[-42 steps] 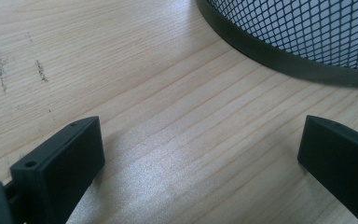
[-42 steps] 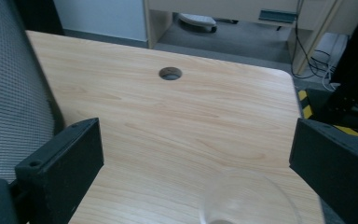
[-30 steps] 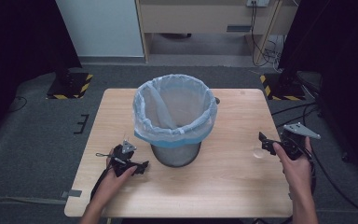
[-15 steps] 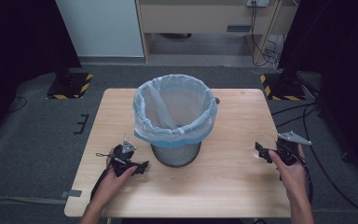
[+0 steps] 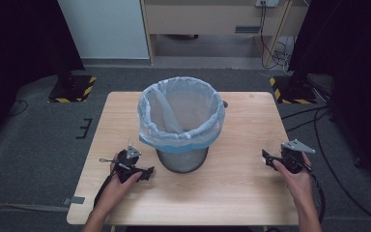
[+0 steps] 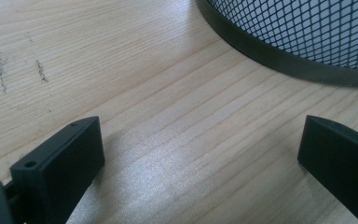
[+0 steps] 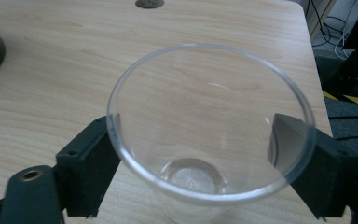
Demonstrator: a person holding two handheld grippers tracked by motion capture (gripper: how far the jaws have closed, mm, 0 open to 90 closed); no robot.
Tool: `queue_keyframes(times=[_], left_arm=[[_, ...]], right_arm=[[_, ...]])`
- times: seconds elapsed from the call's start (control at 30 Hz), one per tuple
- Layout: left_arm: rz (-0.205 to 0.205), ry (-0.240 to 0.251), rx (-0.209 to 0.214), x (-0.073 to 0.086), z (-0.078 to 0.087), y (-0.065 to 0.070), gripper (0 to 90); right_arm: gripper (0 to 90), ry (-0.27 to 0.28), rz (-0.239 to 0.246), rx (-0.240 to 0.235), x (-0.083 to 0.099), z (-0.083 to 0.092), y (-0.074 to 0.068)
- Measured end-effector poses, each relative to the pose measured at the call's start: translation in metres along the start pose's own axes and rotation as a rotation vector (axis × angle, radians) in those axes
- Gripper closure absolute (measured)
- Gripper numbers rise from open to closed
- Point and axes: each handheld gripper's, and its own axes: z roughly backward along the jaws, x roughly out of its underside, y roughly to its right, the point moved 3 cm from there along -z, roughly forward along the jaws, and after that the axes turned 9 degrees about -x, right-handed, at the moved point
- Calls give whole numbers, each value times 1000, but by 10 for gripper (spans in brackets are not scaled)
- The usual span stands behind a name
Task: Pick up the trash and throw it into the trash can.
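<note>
1. A black mesh bin point(image 5: 181, 157) with a pale blue liner bag point(image 5: 179, 112) stands mid-tabletop point(image 5: 232, 193).
2. The left hand-held gripper point(image 5: 147, 172) rests just beside the bin's base, jaws wide apart over bare wood.
3. The right hand-held gripper point(image 7: 196, 158) has its 2 jaws pressed against a clear plastic cup point(image 7: 205, 135), upright near the tabletop's right edge.

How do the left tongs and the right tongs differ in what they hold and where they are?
The left tongs are open with only bare table between the jaws; the right tongs have a clear plastic cup between theirs. The left tongs sit close to the mesh wastebasket; the right tongs are near the table's right edge. Both have black jaws.
</note>
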Motion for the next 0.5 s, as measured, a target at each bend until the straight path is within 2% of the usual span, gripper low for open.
queue_keyframes(times=[0.07, 0.1, 0.2, 0.3, 0.37, 0.4, 0.43, 0.5], left_arm=[[0, 0, 0, 0, 0, 0, 0], [0, 0, 0, 0, 0, 0, 0], [0, 0, 0, 0, 0, 0, 0], [0, 0, 0, 0, 0, 0, 0], [0, 0, 0, 0, 0, 0, 0], [0, 0, -1, 0, 0, 0, 0], [0, 0, -1, 0, 0, 0, 0], [0, 0, 0, 0, 0, 0, 0]], right_arm=[[201, 6, -5, -5, 0, 0, 2], [294, 26, -22, -22, 0, 1, 6], [319, 55, -52, -46, 0, 4, 8], [326, 43, -37, -33, -2, 7, 9], [332, 62, -33, -32, -7, 10, 7], [336, 68, -15, -10, -13, 14, 6], [336, 68, -15, -10, -13, 14, 6], [342, 81, 24, 21, -23, 21, 4]])
